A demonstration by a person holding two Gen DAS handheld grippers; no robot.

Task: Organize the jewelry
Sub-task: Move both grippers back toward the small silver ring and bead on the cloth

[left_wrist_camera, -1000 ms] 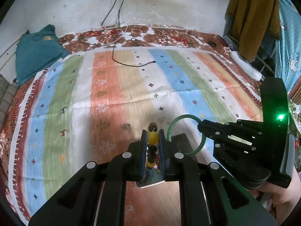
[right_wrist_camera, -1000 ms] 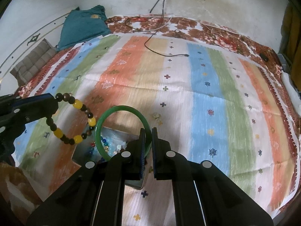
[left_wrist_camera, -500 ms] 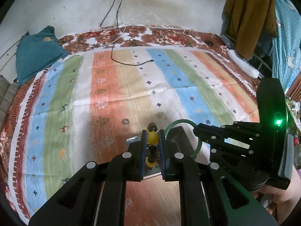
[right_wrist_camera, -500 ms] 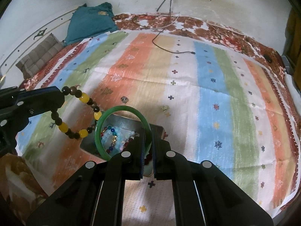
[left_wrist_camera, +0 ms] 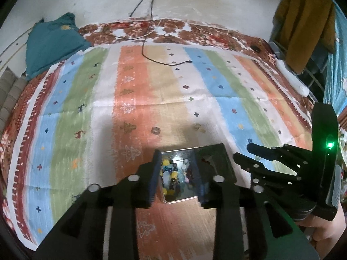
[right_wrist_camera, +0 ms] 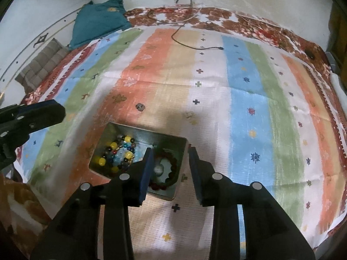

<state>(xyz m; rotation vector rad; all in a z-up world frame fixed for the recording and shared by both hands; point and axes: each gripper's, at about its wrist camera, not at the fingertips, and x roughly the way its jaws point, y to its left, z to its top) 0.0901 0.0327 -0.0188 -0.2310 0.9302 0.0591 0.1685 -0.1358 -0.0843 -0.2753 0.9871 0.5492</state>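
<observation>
Both bracelets have left the jaws since the earlier frames: the yellow-and-dark beaded bracelet (right_wrist_camera: 118, 153) that the left hand-held gripper (left_wrist_camera: 176, 174) was clamping now lies in the metal tin (right_wrist_camera: 138, 135), just below and ahead of that gripper's fingers. The green bangle that the right hand-held gripper (right_wrist_camera: 170, 171) pinched is no longer between its pads; a pale greenish ring beside a dark red bead bracelet (right_wrist_camera: 171, 173) directly under that gripper may be it, but blur leaves this unsure. Both sets of jaws have just been opening and now stand apart with nothing between them, each tilted steeply down over the tin, which suggests the pieces were let go straight above it so they would fall inside rather than onto the cloth. The tin sits on a striped bedspread (right_wrist_camera: 249, 99) covering the bed, right at both grippers' tips. Ahead of them two small pieces, possibly rings, (right_wrist_camera: 139, 107) and (right_wrist_camera: 189, 114), lie loose on the spread, likely the next things to gather. A charging cable (right_wrist_camera: 195, 46) trails far beyond.
</observation>
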